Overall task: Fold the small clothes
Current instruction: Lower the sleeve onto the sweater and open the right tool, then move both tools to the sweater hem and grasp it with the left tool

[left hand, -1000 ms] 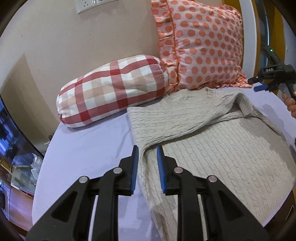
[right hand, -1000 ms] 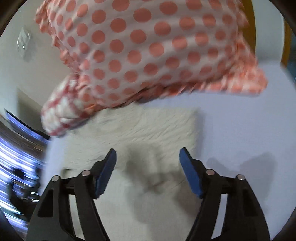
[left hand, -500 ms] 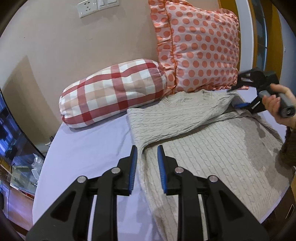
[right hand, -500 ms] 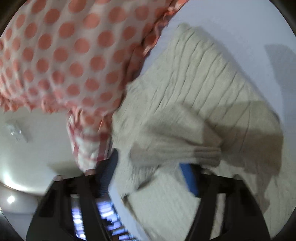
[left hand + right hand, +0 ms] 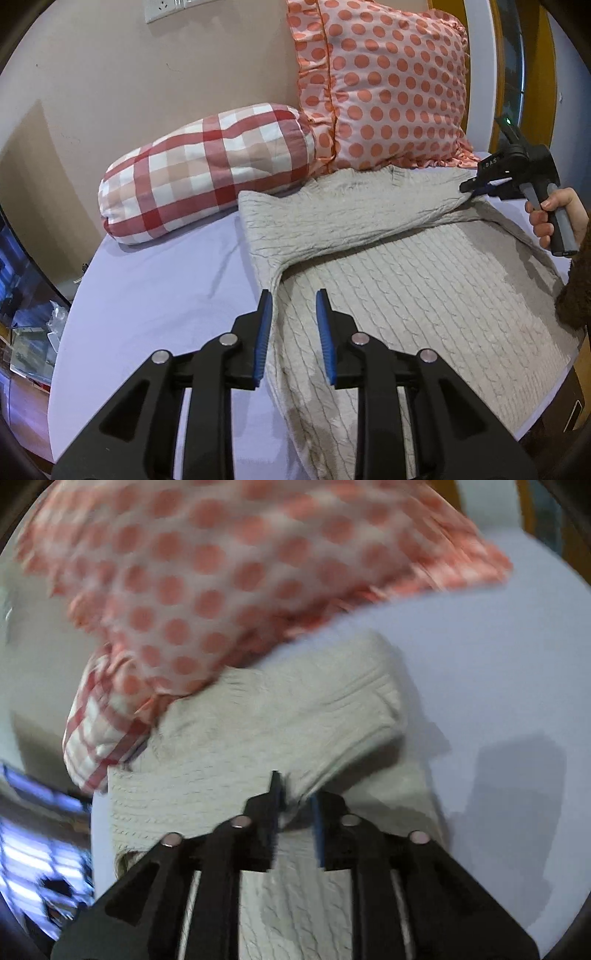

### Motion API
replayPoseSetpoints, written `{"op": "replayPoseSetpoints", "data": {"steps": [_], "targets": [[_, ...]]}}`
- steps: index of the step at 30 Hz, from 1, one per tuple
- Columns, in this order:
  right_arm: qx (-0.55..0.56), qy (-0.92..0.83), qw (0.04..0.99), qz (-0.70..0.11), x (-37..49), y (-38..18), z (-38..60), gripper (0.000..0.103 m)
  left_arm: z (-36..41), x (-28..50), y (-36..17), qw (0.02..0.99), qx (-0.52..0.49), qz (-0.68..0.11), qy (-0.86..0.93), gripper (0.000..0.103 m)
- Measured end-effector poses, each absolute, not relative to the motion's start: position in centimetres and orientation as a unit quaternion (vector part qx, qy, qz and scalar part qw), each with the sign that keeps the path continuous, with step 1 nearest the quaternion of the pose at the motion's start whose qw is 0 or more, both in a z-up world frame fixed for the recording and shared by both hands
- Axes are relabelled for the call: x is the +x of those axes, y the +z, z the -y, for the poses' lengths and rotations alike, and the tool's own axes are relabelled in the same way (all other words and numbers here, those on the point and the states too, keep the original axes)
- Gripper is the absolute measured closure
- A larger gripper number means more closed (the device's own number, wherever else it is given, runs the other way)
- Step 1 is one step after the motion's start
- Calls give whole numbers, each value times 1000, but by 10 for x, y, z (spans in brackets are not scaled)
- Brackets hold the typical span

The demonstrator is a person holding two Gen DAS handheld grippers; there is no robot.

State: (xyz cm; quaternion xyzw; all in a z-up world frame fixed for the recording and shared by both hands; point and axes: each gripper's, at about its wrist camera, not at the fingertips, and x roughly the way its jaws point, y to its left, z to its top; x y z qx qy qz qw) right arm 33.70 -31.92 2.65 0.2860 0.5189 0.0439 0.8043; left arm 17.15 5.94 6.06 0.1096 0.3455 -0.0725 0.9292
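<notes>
- Room: beige wall, dotted pillow and checked bolster at the bed's head.
- Bed: lilac sheet; sweater flat, long axis head-to-foot, one sleeve folded across.
- Right tongs: nearer the far sleeve; jaws, lately reopening slightly, straddle its knit; grip uncertain.
- Left tongs: narrowly open, empty, over the sweater's near edge.

The only lettering I can make out is a small white mark on the black body of the right gripper, out at about two o'clock; it looks like "DAS", though it is too small to be sure. Nothing else carries readable words or numbers.
</notes>
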Motion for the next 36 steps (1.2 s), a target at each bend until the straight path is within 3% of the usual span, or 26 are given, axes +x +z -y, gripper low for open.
{"op": "replayPoseSetpoints", "data": {"steps": [5, 8, 10, 12, 17, 26, 36], "targets": [[306, 37, 805, -507, 335, 26, 329, 66, -57, 172, 60, 930, 107, -344, -76, 77], [287, 25, 804, -520, 335, 27, 328, 66, -56, 171, 59, 931, 103, -343, -75, 67], [250, 3, 818, -518, 323, 40, 334, 60, -56, 170, 56, 930, 101, -346, -76, 63], [210, -16, 839, -502, 306, 57, 339, 45, -58, 167, 54, 928, 99, -351, -77, 55], [199, 59, 845, -492, 230, 82, 348, 43, -64, 150, 47, 923, 95, -363, -84, 39], [161, 86, 826, -533, 93, 63, 368, 43, -96, 102, 15, 901, 69, -421, -81, 40], [191, 85, 823, -528, 68, 36, 384, 46, -97, 77, -12, 877, -2, -464, -127, 48]]}}
